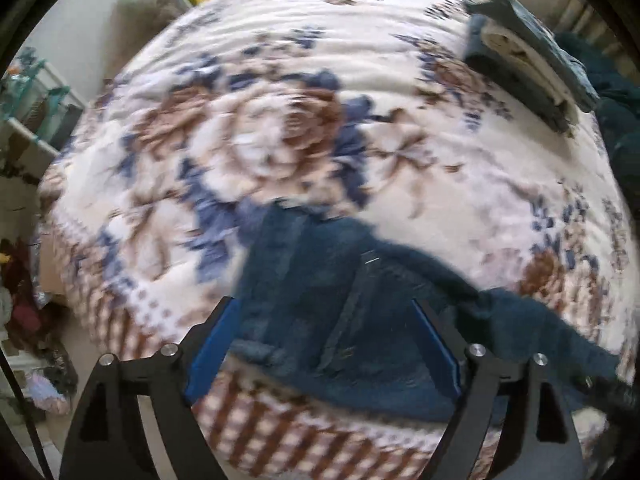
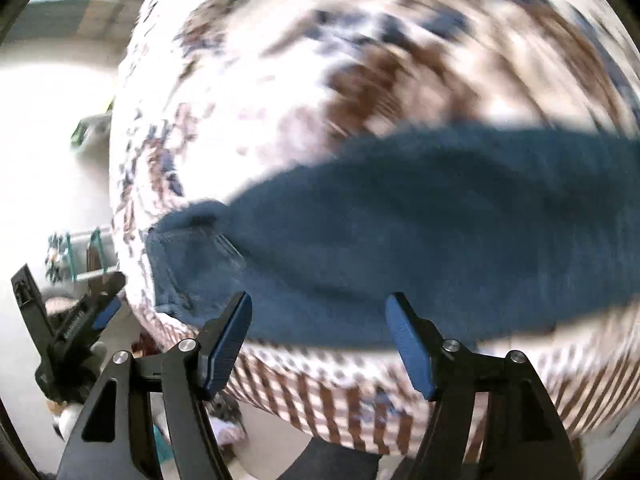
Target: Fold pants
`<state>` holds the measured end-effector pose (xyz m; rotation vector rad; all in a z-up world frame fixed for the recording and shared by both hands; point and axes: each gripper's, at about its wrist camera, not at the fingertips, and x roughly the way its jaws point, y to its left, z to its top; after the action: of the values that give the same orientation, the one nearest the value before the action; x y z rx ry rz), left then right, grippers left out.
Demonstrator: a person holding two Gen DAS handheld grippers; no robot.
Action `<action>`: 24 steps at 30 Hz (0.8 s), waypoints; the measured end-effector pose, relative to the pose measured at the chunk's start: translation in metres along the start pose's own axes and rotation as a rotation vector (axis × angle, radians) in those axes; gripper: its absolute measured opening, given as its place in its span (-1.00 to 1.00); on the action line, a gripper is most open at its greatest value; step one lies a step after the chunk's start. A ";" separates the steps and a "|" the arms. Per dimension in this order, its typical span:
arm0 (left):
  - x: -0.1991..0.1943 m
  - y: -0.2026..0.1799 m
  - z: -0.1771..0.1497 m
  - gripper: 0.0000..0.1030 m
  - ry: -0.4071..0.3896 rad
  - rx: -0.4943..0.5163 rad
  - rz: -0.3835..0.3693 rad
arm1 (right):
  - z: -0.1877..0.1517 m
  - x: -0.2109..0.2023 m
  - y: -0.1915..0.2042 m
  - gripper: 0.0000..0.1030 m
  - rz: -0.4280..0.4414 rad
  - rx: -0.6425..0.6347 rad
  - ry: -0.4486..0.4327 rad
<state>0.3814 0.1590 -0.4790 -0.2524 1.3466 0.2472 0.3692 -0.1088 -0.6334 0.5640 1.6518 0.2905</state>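
Observation:
Dark blue jeans (image 1: 320,300) lie near the front edge of a bed with a floral blanket (image 1: 280,100). In the left wrist view the waist end with a belt loop and seam lies between my open fingers, and a leg trails off to the right. My left gripper (image 1: 324,312) is open just above the waist. In the right wrist view the jeans (image 2: 400,240) stretch from the waistband at the left to the right edge. My right gripper (image 2: 320,316) is open above their near edge. The left gripper (image 2: 100,304) shows at the far left there. Both views are motion-blurred.
A folded stack of blue and cream clothes (image 1: 528,48) lies at the bed's far right. A dark teal cloth (image 1: 616,92) sits beyond it. A shelf rack (image 1: 32,112) and a clothes pile on the floor (image 1: 24,300) stand left of the bed.

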 end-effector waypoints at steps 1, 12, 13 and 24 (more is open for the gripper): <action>0.004 -0.006 0.006 0.64 0.000 -0.002 0.007 | 0.024 0.005 0.014 0.40 -0.008 -0.033 0.011; 0.103 -0.009 0.036 0.71 0.108 -0.031 0.160 | 0.100 0.089 0.048 -0.67 -0.215 -0.538 0.308; 0.104 -0.001 0.038 0.87 0.108 -0.056 0.154 | 0.102 0.087 0.041 -0.69 -0.238 -0.539 0.300; 0.064 -0.026 0.038 0.99 0.089 -0.094 0.112 | 0.138 0.047 -0.009 0.35 0.079 -0.252 0.312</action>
<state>0.4382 0.1486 -0.5332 -0.2694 1.4413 0.3977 0.4984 -0.1100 -0.7007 0.4078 1.8587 0.6621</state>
